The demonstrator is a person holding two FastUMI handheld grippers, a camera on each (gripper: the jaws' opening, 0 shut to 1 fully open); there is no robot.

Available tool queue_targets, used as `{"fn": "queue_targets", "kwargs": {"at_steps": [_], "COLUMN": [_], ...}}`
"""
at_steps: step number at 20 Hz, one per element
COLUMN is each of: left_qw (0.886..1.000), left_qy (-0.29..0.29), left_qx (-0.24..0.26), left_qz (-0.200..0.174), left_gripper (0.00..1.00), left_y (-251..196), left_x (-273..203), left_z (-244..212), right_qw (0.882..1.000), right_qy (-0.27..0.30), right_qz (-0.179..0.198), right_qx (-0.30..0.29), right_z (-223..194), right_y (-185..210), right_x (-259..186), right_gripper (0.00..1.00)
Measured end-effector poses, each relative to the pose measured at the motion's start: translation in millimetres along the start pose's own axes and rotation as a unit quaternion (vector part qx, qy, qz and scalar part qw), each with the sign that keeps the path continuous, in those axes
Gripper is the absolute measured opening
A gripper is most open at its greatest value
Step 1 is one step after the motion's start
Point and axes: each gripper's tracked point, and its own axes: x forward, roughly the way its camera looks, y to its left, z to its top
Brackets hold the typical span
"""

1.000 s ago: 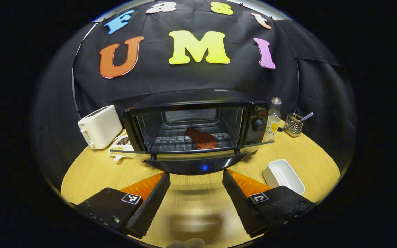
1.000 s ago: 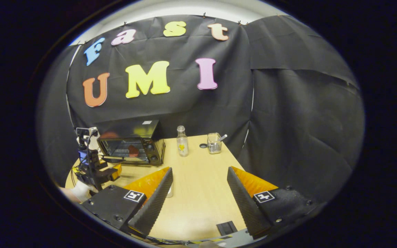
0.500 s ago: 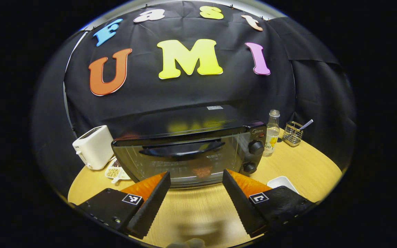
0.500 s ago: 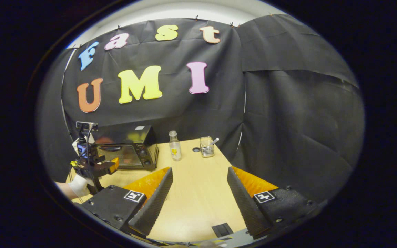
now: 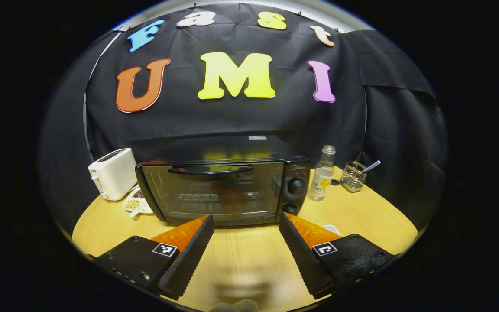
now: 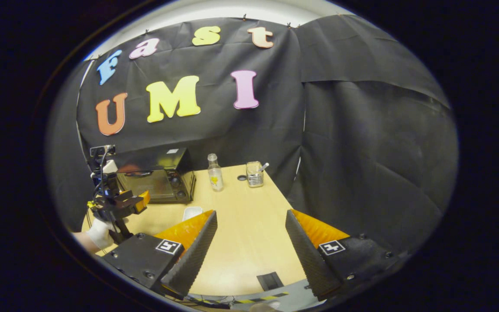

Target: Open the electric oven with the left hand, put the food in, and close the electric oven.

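Observation:
The black electric oven [image 5: 221, 188] stands at the back of the round wooden table [image 5: 249, 260], its glass door shut and its handle [image 5: 210, 170] along the top of the door. Behind the glass a reddish piece of food [image 5: 232, 201] shows dimly on the rack. My left gripper [image 5: 245, 255] hovers open over the table in front of the oven, touching nothing. In the right gripper view the oven [image 6: 156, 175] sits far left, with the left gripper [image 6: 121, 203] and a gloved hand [image 6: 98, 232] before it. My right gripper [image 6: 249, 255] is open and empty over the table's near edge.
A white toaster [image 5: 108, 173] and a small dish of seeds [image 5: 137, 204] stand left of the oven. To its right are a clear bottle [image 5: 322, 180] and a wire holder [image 5: 353, 175]. A white tray [image 6: 192, 212] lies on the table in front of the oven.
The oven door went from lying open to fully shut. My left gripper has drawn back from the oven. The right gripper view has shifted slightly, the oven looking smaller.

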Motion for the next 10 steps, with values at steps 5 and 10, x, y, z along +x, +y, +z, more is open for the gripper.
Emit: {"fn": "queue_targets", "kwargs": {"at_steps": [5,10], "left_qw": [0.999,0.997], "left_qy": [-0.038,-0.078], "left_qx": [-0.003,-0.015], "left_qz": [-0.004,0.022], "left_gripper": [0.97,0.98], "left_y": [-41.4,-65.6], "left_x": [-72.5,-187.3], "left_z": [29.8,60.7], "right_qw": [0.999,0.994], "right_qy": [-0.030,-0.052], "right_qz": [0.030,0.095], "right_qx": [-0.018,-0.035], "right_z": [1.4,-1.4], "right_y": [-28.1,-53.0], "right_x": [-24.7,-48.4], "right_gripper": [1.00,1.00]}}
